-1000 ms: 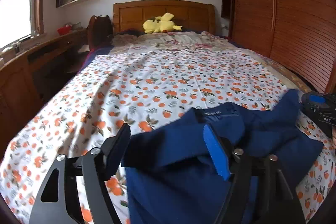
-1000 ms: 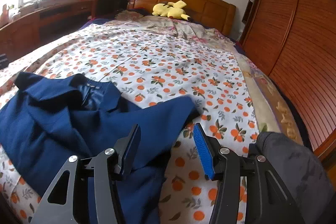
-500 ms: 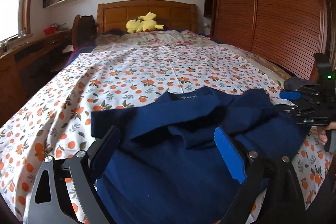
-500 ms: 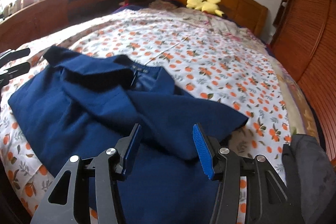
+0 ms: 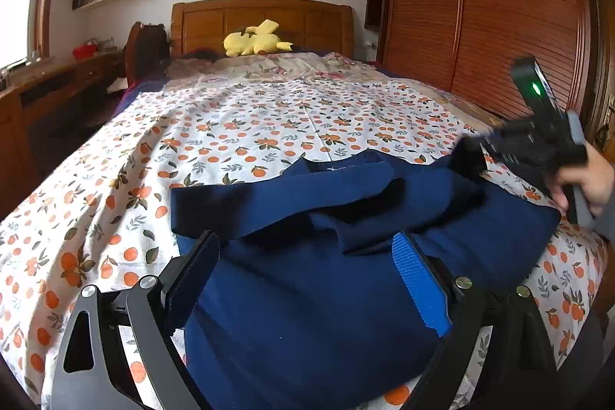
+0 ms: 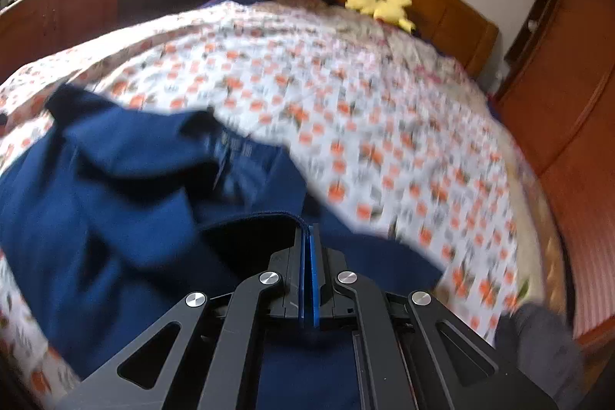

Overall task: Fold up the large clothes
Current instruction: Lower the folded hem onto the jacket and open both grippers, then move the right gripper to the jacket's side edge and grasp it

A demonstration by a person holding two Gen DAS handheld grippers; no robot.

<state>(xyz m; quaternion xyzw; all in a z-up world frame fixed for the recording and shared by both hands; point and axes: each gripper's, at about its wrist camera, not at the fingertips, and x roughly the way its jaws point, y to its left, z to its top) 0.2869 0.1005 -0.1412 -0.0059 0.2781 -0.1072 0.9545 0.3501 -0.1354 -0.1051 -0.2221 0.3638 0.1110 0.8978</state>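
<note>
Since the earlier frames the right gripper (image 6: 307, 237) has gone from half open over the cloth to fully clamped, its blue pads (image 6: 314, 275) pinching a hemmed edge of the navy jacket (image 5: 326, 294). Left gripper (image 5: 307, 275) has spread to its widest and sits low over the jacket's body, cloth lying between the fingers (image 5: 419, 287) but not pressed by them. In the left view the person's hand (image 5: 588, 179) holds the right gripper at the jacket's far side. The jacket lies rumpled at the near end of the bed, collar toward the headboard (image 5: 261, 22), one flap folded over. Judged soft, limp and moderately heavy; it should drape and drag, so edges and corners are the sound holds. It rests on an orange-print sheet (image 5: 269, 125), soft and creased. Beyond: a yellow plush toy (image 5: 253, 43), a slatted wooden wardrobe (image 5: 480, 6), a desk (image 5: 57, 79) under the window.
</note>
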